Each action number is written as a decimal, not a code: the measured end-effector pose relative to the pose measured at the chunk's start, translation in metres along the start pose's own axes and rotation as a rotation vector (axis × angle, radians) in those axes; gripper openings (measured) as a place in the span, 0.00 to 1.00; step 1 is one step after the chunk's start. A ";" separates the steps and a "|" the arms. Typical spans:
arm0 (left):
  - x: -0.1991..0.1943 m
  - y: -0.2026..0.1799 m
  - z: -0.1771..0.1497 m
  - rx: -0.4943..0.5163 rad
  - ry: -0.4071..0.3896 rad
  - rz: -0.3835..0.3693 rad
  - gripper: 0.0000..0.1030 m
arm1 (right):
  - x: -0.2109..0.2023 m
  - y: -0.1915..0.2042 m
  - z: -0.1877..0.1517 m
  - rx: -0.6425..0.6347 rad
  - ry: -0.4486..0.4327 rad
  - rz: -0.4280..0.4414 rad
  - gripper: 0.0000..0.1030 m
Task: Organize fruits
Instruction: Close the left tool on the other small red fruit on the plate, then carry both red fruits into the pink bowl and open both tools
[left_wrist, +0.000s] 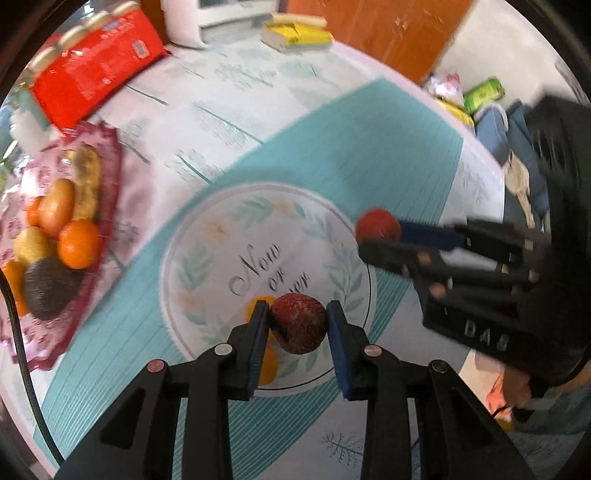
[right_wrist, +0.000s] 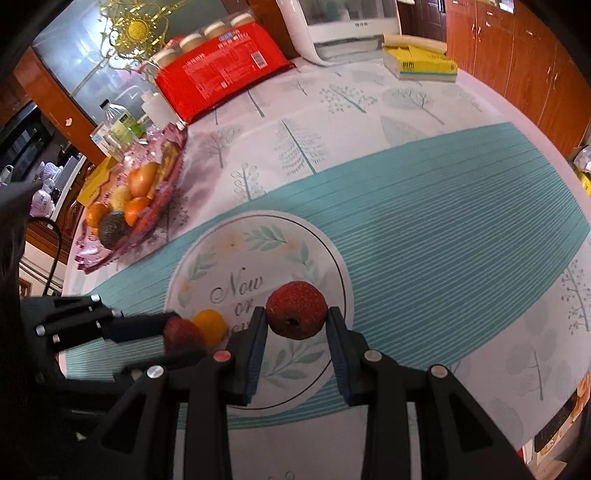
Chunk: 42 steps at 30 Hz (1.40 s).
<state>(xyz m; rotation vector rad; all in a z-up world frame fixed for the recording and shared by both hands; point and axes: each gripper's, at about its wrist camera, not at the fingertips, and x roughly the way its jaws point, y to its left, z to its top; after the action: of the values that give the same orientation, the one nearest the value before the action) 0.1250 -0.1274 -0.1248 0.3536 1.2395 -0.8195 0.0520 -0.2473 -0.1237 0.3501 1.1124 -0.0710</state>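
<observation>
In the left wrist view the right gripper (left_wrist: 373, 240) is motion-blurred at the right edge, and an orange fruit (left_wrist: 269, 363) on the round printed mat (left_wrist: 221, 236) is mostly hidden behind the left gripper (left_wrist: 297, 325), whose narrowly spread fingers pinch a dark red speckled fruit (left_wrist: 298, 323) above the mat. In the right wrist view the left gripper (right_wrist: 181, 341) is blurred and its fruit (right_wrist: 183, 334) only half visible beside the orange fruit (right_wrist: 210, 325). The right gripper (right_wrist: 296, 321) clamps a second red speckled fruit (right_wrist: 296, 309) over the mat (right_wrist: 229, 251), well apart from the pink fruit tray (right_wrist: 92, 258) at the left.
</observation>
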 end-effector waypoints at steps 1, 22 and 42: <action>-0.011 0.004 0.002 -0.022 -0.022 0.002 0.29 | -0.004 0.003 0.000 -0.005 -0.008 -0.001 0.32; -0.175 0.109 -0.015 -0.315 -0.303 0.153 0.29 | -0.106 0.119 0.052 -0.210 -0.234 0.091 0.32; -0.180 0.198 0.013 -0.461 -0.325 0.356 0.29 | -0.049 0.211 0.146 -0.239 -0.271 0.164 0.32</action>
<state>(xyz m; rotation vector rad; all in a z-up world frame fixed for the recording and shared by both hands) 0.2588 0.0620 0.0096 0.0559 0.9846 -0.2564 0.2046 -0.0991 0.0276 0.2086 0.8100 0.1553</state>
